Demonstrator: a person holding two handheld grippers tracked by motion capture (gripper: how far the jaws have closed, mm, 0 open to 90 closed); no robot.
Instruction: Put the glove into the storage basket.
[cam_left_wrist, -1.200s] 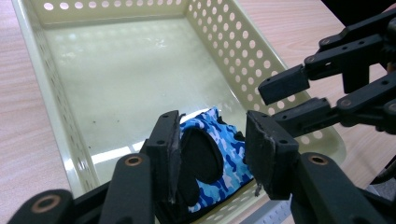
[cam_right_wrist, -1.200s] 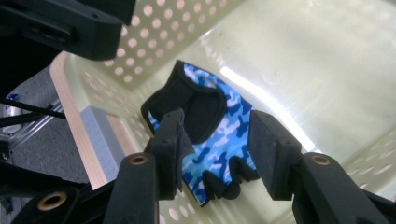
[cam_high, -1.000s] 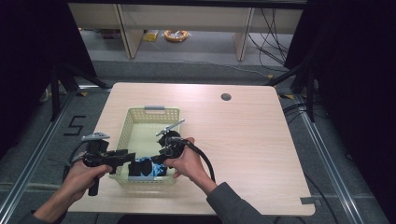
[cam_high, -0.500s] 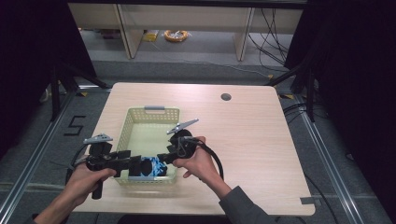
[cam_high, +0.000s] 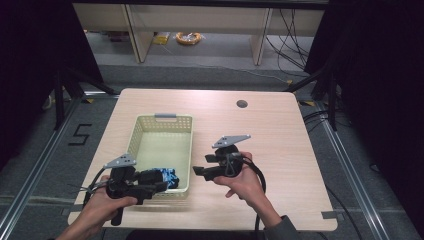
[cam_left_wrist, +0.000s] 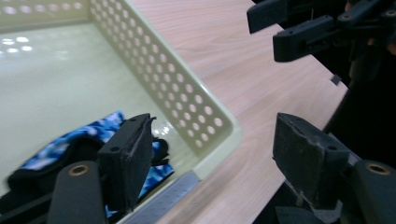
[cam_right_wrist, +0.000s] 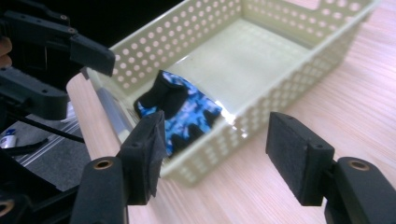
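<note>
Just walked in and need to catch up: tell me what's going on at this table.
A person holds black two-jaw tongs in each hand over a light wooden table. A blue-and-black patterned fabric glove lies in the near end of a pale yellow perforated plastic basket. The left tongs sit open at the basket's near corner; the right tongs hover open beside it, holding nothing.

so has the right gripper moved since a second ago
Yes. The right gripper has pulled out of the basket and now sits right of it, over the table.
</note>
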